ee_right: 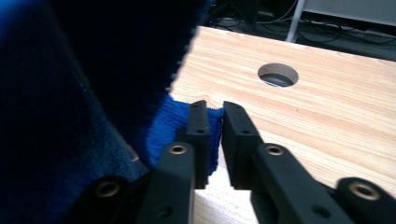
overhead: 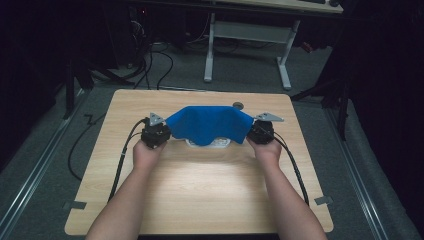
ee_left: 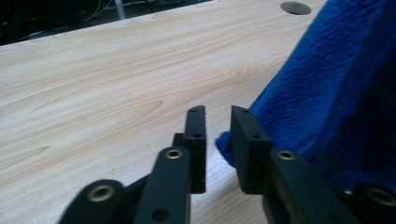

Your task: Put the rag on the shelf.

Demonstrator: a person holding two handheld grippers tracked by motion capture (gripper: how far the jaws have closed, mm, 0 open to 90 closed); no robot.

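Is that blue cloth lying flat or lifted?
Lifted: the fuzzy blue cloth hangs stretched between both hand-held grippers, sagging over a white object beneath.

— Counting cloths: one, a blue cloth, hanging over the middle of the table.

— Counting grippers: two, a left gripper and a right gripper, one at each end of the cloth. Seeing two hands as well, a left hand and a right hand.

— Counting holes in the tabletop: one round hole, near the far edge.

— Peeking out under the cloth: one white thing, too hidden for naming.

— Counting tables: two, with a second table standing beyond the first.
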